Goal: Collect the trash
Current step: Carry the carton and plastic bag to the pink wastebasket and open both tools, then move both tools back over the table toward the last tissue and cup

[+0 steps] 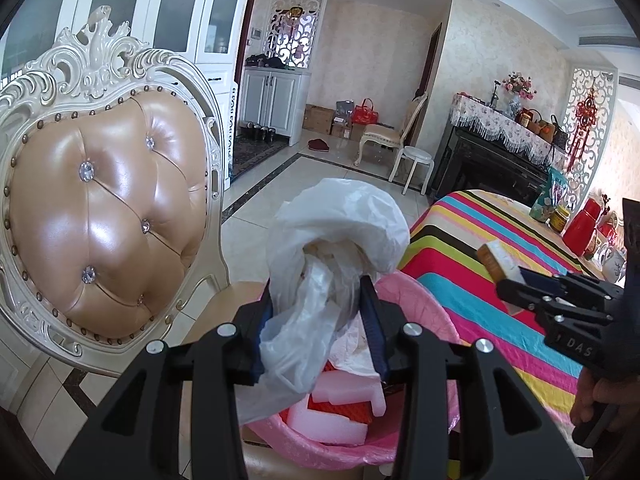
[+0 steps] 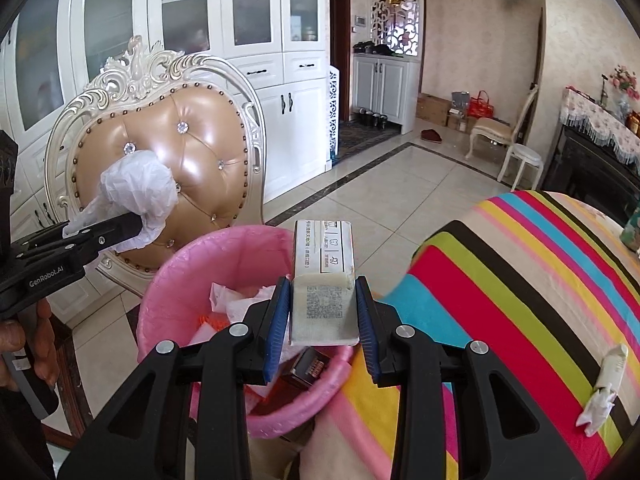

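Right gripper [image 2: 322, 312]: blue pads pinch a small flat carton [image 2: 323, 280] by its long side walls; the grip looks firm. The carton's long axis runs straight out along the fingers, its printed far end pointing away over the pink-lined bin [image 2: 224, 256], with the coded face upward. The carton hangs above the bin's rim on the side nearest the striped tablecloth [image 2: 520, 280], not yet over the bin's middle.

Left gripper [image 1: 322, 320]: pads close on the neck of a crumpled white plastic bag [image 1: 340, 224], whose bulk balloons beyond the fingertips. The bag stands directly over the bin, between it and the padded chair back [image 1: 104, 216].

Judgement: the left load is the nearer to release, sitting squarely above the bin; the right needs a short carry toward the bin's centre. A crumpled wrapper [image 2: 604, 384] lies on the tablecloth, well apart from the bin, uncollected
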